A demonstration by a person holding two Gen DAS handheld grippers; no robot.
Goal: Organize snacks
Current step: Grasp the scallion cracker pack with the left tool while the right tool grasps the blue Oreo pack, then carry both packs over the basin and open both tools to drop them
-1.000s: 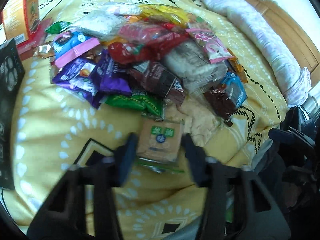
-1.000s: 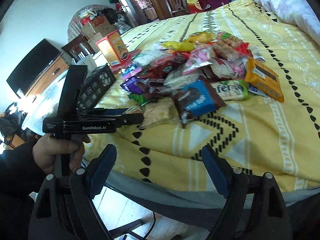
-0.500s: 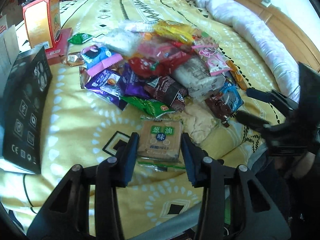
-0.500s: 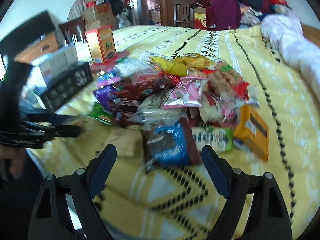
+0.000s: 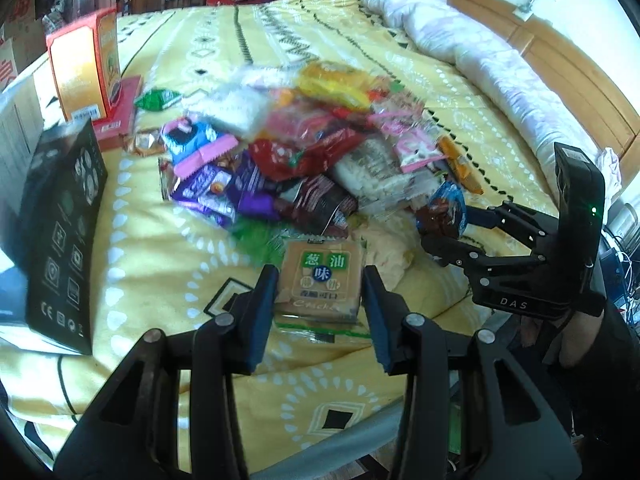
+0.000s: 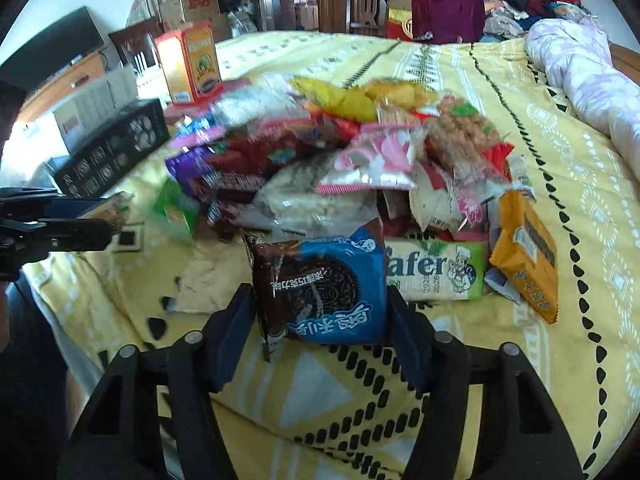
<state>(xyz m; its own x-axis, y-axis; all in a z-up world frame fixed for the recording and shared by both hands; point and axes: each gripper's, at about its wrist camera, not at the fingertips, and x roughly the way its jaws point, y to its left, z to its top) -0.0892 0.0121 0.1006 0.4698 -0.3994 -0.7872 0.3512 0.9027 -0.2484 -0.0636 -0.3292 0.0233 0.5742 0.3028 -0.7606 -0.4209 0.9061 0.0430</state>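
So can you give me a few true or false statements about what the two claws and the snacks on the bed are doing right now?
1. The left claw has a tan cracker packet between its fingers. True.
2. The right claw is closing around a green wafer pack. False: it is closing around the blue and brown cookie packet; the green wafer pack lies beside it on the bedspread.
3. The snack pile sits on a yellow patterned bedspread. True.
4. The orange box lies flat on top of the pile. False: it stands upright beside the pile, on a flat red box.
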